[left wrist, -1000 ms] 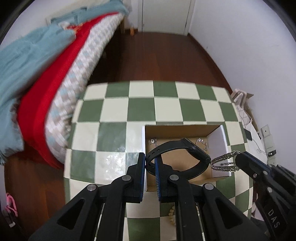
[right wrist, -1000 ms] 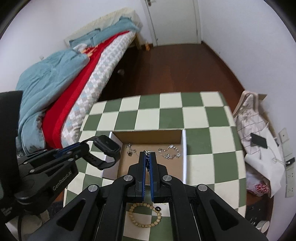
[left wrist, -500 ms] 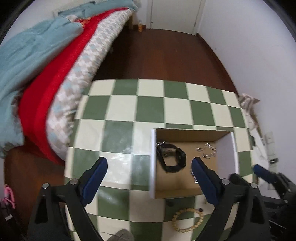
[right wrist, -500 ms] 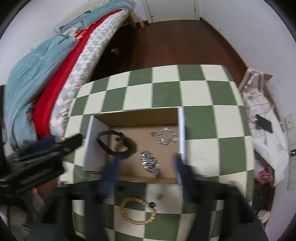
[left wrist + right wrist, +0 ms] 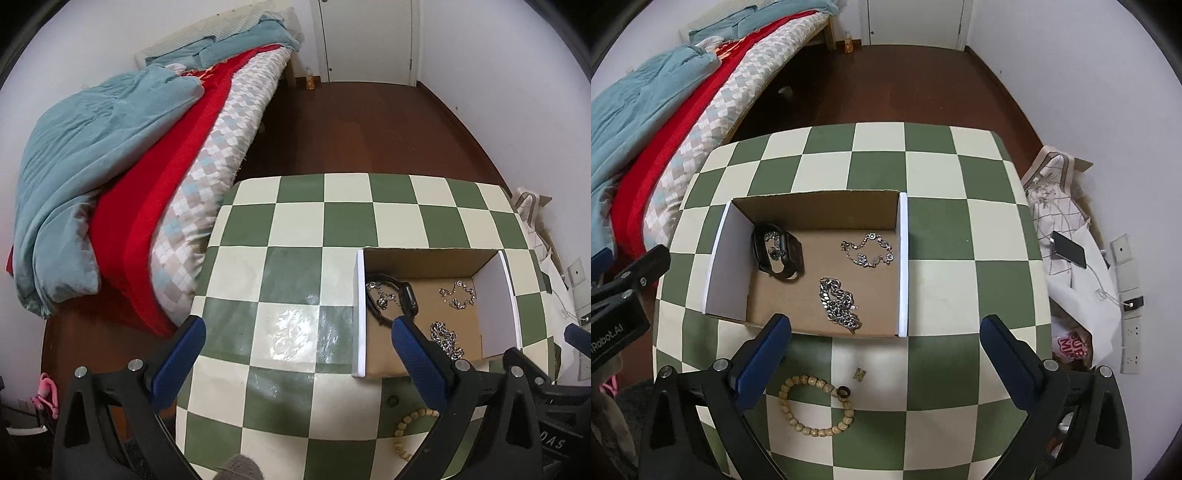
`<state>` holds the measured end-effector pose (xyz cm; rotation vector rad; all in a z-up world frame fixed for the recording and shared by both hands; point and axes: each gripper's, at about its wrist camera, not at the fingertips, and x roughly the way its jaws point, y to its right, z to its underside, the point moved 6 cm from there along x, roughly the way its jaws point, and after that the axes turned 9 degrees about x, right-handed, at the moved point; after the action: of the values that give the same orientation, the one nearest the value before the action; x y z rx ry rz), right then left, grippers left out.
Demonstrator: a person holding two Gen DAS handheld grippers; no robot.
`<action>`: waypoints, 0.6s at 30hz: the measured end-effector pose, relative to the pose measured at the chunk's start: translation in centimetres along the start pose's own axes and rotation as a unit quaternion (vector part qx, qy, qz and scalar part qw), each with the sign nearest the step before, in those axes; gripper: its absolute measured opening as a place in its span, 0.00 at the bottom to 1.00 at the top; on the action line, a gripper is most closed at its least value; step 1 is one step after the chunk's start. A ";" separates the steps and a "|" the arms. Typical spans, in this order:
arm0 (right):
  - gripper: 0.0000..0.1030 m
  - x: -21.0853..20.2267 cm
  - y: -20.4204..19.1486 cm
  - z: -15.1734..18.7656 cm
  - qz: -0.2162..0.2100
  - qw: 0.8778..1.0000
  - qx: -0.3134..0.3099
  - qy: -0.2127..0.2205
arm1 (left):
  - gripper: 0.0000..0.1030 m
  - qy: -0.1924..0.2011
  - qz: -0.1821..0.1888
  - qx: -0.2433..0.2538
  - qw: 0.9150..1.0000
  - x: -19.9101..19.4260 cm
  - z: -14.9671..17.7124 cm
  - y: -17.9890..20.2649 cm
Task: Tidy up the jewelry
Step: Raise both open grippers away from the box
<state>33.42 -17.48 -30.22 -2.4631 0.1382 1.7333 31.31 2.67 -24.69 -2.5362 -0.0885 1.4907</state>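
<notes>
Jewelry is lying mostly sorted: ahead of the tongs, the black watch [image 5: 777, 254], heavy chain [image 5: 837, 302] and fine bracelet [image 5: 868, 250] are resting in the cardboard box [image 5: 816, 206]. The bead bracelet [image 5: 813, 405], ring [image 5: 843, 391] and small charm [image 5: 859, 374] are waiting on the surface [image 5: 938, 295] between the right tongs [image 5: 884, 349]. The left tongs [image 5: 293, 352] are still spreading, the right tongs standing wide, both gripping nothing.

White lettering "Robot.AI" — cut off at the frame edge — stands on the black body of the left gripper [image 5: 617, 328], at 9 o'clock in the right wrist view. In the left wrist view, pale letters "DAS" sit on the black body of the right gripper [image 5: 554, 441] at 4 o'clock. A red-and-white bag [image 5: 1071, 345] at 4 o'clock bears large letters — unreadable.
</notes>
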 end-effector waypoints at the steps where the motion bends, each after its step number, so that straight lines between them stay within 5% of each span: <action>1: 1.00 -0.2 0.1 0.1 0.001 1.000 0.002 0.003 | 1.00 0.002 -0.002 0.000 1.000 -0.3 0.2 0.0; 18: 1.00 -8.4 0.8 2.3 -0.005 0.996 0.012 0.089 | 1.00 0.080 -0.005 -0.002 0.997 -8.1 3.0 -0.3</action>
<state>28.32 -17.91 -23.16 -2.5924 0.1629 1.4976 24.74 2.17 -19.11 -2.6425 -0.0812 1.2791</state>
